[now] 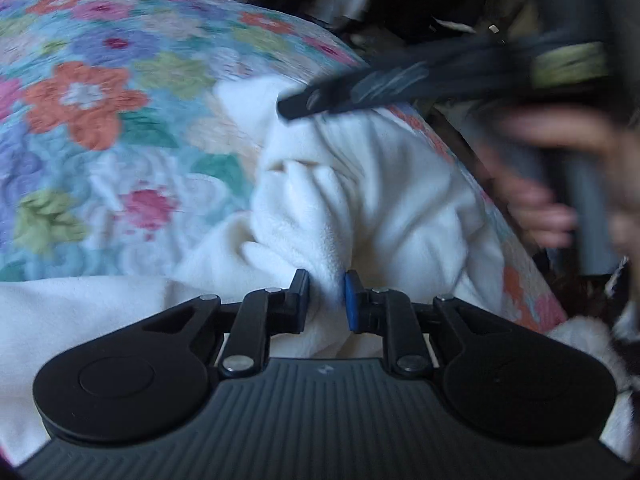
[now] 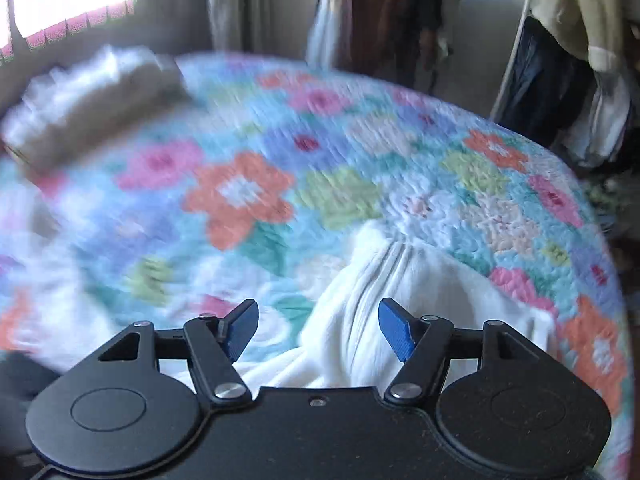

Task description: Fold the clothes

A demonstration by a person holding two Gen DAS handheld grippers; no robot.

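No legible text anywhere.

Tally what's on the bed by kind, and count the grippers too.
White fleece garment: 1
Floral quilt: 1
Folded pile near the far edge, too blurred to name: 1
Grippers: 2, the left gripper and the right gripper
Total: 5

Garment lies bunched on quilt near its right edge, pillow at far left, hanging clothes behind bed, right.
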